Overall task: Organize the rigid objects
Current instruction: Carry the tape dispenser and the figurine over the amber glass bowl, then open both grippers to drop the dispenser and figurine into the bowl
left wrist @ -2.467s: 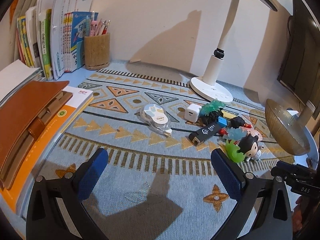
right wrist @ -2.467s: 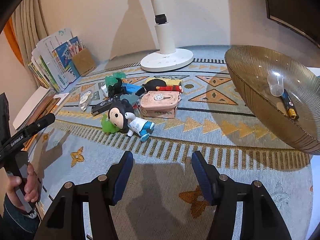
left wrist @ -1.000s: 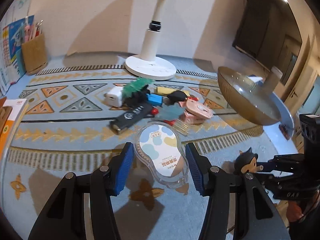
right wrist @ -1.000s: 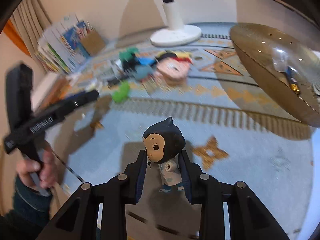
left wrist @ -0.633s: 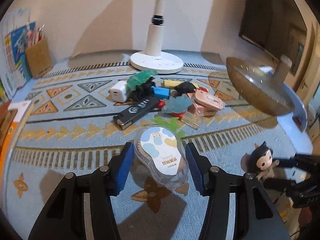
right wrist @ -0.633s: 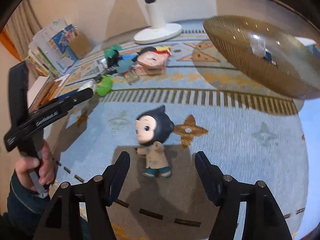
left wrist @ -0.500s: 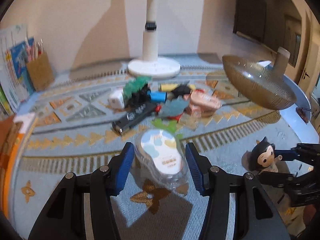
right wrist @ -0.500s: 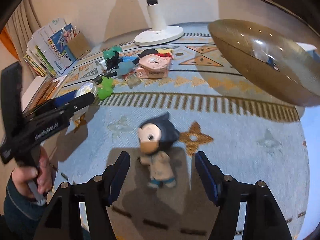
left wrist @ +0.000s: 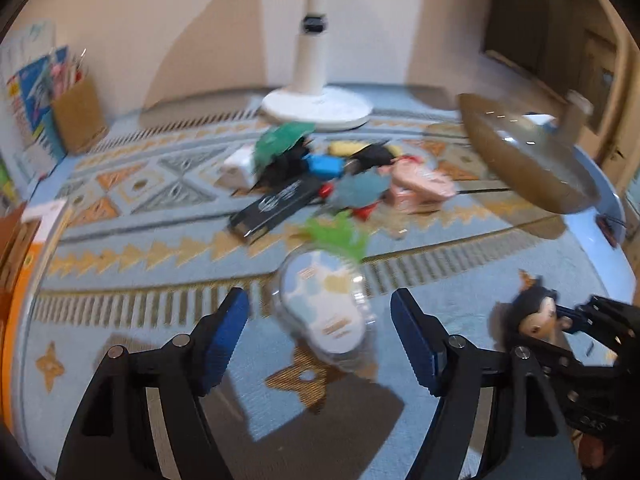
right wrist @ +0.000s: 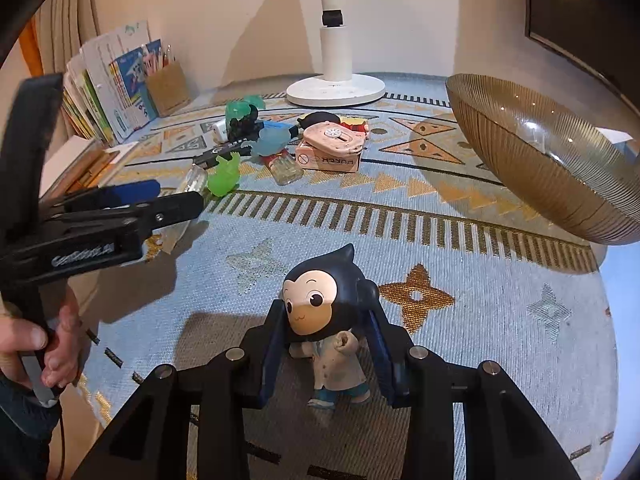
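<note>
A dark-haired figurine [right wrist: 328, 320] in a white coat stands upright on the blue patterned mat. My right gripper [right wrist: 326, 320] is closing on it, and its blue pads [right wrist: 270, 356] lie against both sides of the head. In the left wrist view the figurine [left wrist: 534, 312] and the right gripper [left wrist: 560, 316] show at the right edge. My left gripper [left wrist: 320, 300] is opening, with its pads clear of the transparent correction-tape case [left wrist: 324, 312] between them. That case is blurred. From the right wrist view, the left gripper [right wrist: 176, 196] sits at the left in a person's hand [right wrist: 48, 348].
A ribbed amber bowl [right wrist: 540, 160] stands at the right by the mat's edge. Behind lies a pile of small things: a pink box [right wrist: 332, 152], a green toy [right wrist: 226, 178] and a black stick [left wrist: 272, 204]. A white lamp base [right wrist: 336, 90] is at the back, books [right wrist: 104, 92] at the left.
The left jaws have spread off the tape case they were holding. The right jaws let go of the figurine, which wobbled on the mat, and have come back in around its head.
</note>
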`<state>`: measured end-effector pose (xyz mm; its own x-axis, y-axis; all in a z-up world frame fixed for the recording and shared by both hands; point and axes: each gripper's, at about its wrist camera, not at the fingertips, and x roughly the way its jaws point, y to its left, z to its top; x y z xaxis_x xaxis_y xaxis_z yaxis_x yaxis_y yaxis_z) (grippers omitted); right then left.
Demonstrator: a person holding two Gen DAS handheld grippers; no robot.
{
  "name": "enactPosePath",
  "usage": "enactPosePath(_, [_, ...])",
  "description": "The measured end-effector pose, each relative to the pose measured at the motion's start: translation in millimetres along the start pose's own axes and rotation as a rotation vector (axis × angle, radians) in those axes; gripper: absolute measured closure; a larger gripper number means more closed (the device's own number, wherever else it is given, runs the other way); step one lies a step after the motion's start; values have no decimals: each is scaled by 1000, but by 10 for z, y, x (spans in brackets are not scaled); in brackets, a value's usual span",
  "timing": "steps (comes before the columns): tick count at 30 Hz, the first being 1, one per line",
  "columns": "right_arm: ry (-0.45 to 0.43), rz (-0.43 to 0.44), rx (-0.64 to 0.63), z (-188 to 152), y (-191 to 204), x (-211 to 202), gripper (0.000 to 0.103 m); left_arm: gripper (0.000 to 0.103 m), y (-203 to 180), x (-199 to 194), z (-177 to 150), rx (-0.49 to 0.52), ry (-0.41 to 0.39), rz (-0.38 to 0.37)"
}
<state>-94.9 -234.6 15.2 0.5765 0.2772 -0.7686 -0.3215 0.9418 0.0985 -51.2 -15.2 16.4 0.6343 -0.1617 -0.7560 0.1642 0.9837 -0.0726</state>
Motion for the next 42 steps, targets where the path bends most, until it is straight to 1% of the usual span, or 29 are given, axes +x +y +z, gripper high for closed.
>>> enactPosePath(1, [-2,-3,-3,-6,22,-4,64,33,10,50,3,-7,25,-1])
enactPosePath(2, [-6,-9,-9,-13,42,-7,65,45,4,86,9,-6,42,-6])
enactPosePath(3, [-8,-12,-10,-20,52,-13,65,52,-12,107,10,0,51,-19])
enactPosePath(4, [-9,-10,-7,-22,49,-25,65,52,-46,98,7,17,43,-11])
enactPosePath(6, [-22,32,15,-27,9,-104,66,52,-65,54,11,19,31,-24])
enactPosePath(8, [-55,62,45,5,-66,-245,66,52,-69,-75,40,-10,-5,-62])
enactPosePath(10, [-102,56,72,82,-170,-457,66,52,-133,-272,114,-16,-66,-102])
enactPosePath(13, [-209,22,97,229,-379,-874,66,52,-337,-555,302,19,-147,-125])
enactPosePath(15, [-267,-26,114,339,-562,-1144,66,52,-530,-704,473,41,-197,-158])
enactPosePath(16, [-284,-45,123,380,-644,-1239,66,52,-657,-786,590,49,-227,-187])
enactPosePath(17, [-308,-76,141,441,-771,-1363,66,52,-733,-822,659,55,-241,-204])
enactPosePath(20, [-361,-127,196,551,-1101,-1631,66,52,-1061,-921,945,83,-288,-267])
enactPosePath(23, [-395,-182,245,637,-1422,-1792,66,52,-1408,-901,1208,124,-316,-304])
enactPosePath(25, [-373,-193,270,694,-1573,-1746,66,52,-1595,-749,1337,137,-299,-332])
enactPosePath(27, [-323,-173,301,712,-1731,-1592,66,52,-1752,-525,1394,135,-259,-351])
enactPosePath(30, [-222,-131,331,697,-1889,-1253,66,52,-1919,-172,1354,131,-185,-368])
enactPosePath(33, [-133,-113,342,652,-1962,-932,66,52,-2039,80,1262,145,-133,-368])
enactPosePath(35, [-102,-111,339,620,-1982,-785,66,52,-2110,213,1207,164,-108,-365])
enactPosePath(37, [-94,-112,341,611,-2009,-721,66,52,-2174,320,1197,178,-85,-367])
enactPosePath(40, [-67,-124,349,634,-2044,-639,66,52,-2223,389,1201,197,-70,-367])
enactPosePath(41, [-49,-130,355,642,-2063,-614,66,48,-2224,389,1205,202,-65,-381])
enactPosePath(42, [-45,-132,359,652,-2067,-611,62,32,-2228,388,1217,209,-60,-396])
